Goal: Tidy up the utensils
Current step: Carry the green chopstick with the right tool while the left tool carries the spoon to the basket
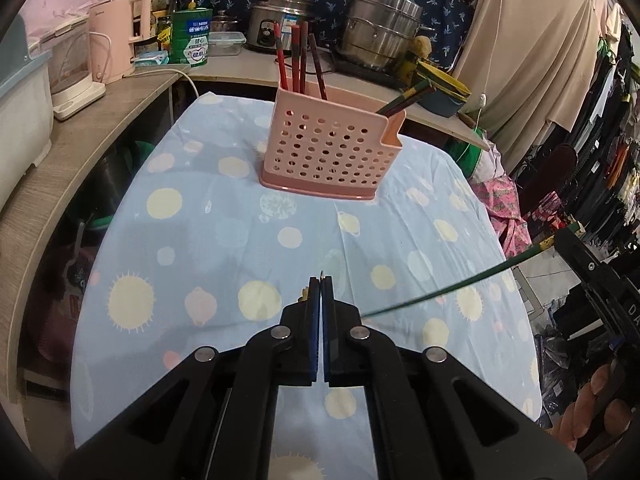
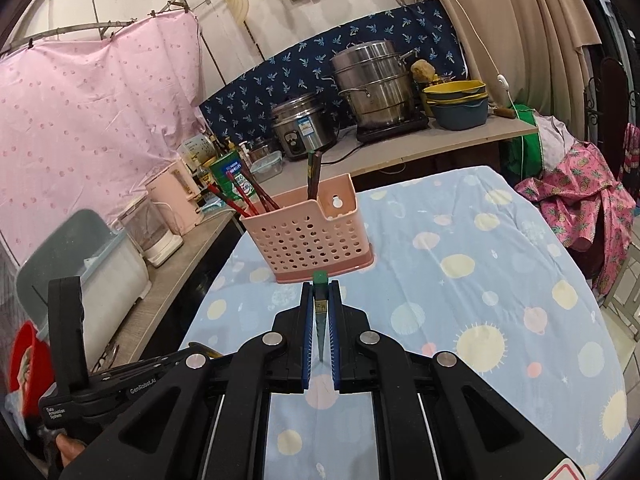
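Green chopstick (image 2: pixel 321 312) clamped between the pads of the right gripper (image 2: pixel 321 292), long axis running straight ahead toward the pink holder (image 2: pixel 308 236) on the dotted tablecloth (image 2: pixel 500 280), just beyond its tip and nearer this hand. Left gripper (image 1: pixel 321 280) pressed together, perhaps on something thin. Readable: "GenRobot.AI" on the left gripper's body.

Cramped home kitchen: rice cooker (image 2: pixel 301 126), stacked steamer pot (image 2: pixel 370 84), kettle (image 1: pixel 118 36) on counter; hung clothes nearby.
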